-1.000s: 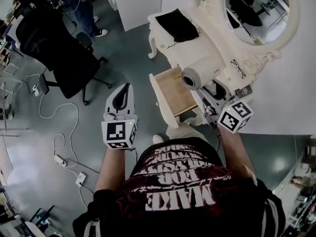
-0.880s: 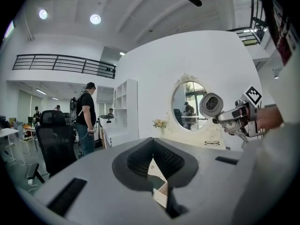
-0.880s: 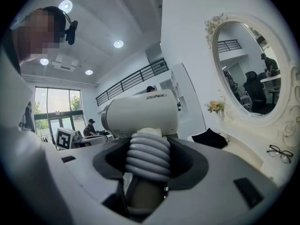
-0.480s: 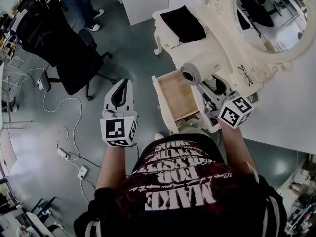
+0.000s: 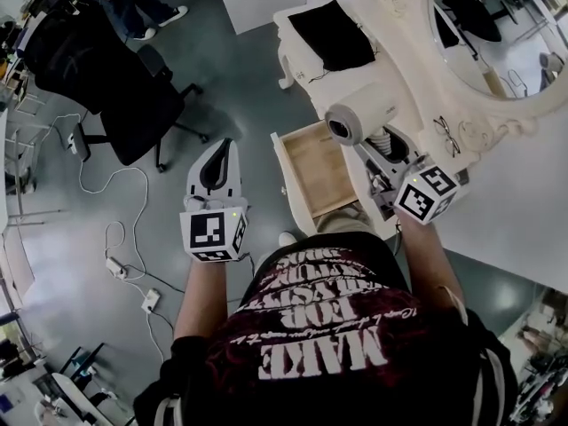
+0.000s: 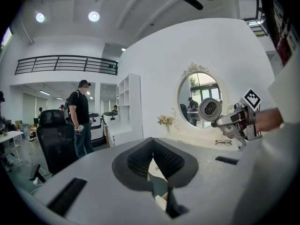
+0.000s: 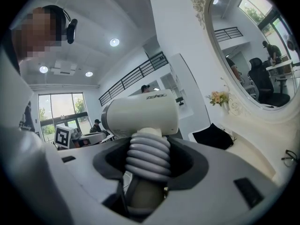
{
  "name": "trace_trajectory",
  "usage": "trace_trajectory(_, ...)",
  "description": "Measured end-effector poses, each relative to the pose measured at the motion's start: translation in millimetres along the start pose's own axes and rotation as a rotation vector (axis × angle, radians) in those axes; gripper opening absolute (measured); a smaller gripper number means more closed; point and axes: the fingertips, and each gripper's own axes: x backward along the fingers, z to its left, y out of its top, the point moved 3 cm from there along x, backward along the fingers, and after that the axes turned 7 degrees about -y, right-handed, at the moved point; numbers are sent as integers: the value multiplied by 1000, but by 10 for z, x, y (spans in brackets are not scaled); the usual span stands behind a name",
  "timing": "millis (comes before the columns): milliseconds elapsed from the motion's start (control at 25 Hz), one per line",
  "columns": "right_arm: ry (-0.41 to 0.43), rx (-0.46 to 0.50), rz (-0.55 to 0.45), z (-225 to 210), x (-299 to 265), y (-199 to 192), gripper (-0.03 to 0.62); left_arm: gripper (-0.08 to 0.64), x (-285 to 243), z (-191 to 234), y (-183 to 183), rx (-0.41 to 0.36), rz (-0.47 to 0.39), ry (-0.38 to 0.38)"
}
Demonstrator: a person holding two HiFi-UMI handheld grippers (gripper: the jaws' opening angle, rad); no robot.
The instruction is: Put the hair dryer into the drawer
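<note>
Clamping the right gripper (image 7: 149, 162) on the hair dryer (image 5: 362, 114), with its fingers (image 7: 189, 165) pressing firmly on both sides of the ribbed grey handle and the white barrel lying crosswise above them. Holding the dryer in the air over the front edge of the worktop (image 5: 404, 74), just above the inner end of the drawer (image 5: 321, 169), round dark barrel end facing outward past that edge. Not yet resting the dryer in the drawer. Leaving the drawer pulled out from the worktop's front edge, with its bare wooden bottom showing.

Hovering the left gripper (image 6: 153, 144) out beyond the front edge, over the grey floor, well apart from both drawer and dryer. Drawing its fingers (image 6: 173, 161) in to a narrow slit, meeting at the tips and gripping nothing.

Showing a black cloth (image 5: 333, 35) lying flat toward the worktop's far corner. Backing the worktop along its rear edge with an oval mirror (image 5: 501, 20) in a carved white frame. Resting a pair of glasses (image 5: 445, 130) near that rear edge, close to the right gripper's marker cube.

Standing out on the floor beyond the front edge: a black office chair (image 5: 93, 65) and, behind it, a person (image 6: 80, 116) in a dark top and jeans. Trailing white cables (image 5: 111, 238) across the floor near the chair.
</note>
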Motion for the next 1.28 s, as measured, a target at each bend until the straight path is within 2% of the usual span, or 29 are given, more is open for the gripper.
trace_trajectory(400, 11, -15, -3, -15, -161, -38, 232, 5, 105, 147, -25, -21, 33, 29)
trace_trajectory(640, -18, -2, 3, -11, -231, -149, 230, 5, 144, 193, -91, -28, 45, 14)
trace_trajectory(960, -45, 16, 95, -57, -446, -609, 230, 5, 86, 114, -133, -26, 43, -30)
trace_trajectory(1280, -75, 6, 195, -159, -635, -1131, 232, 5, 77, 192, -128, -22, 47, -25)
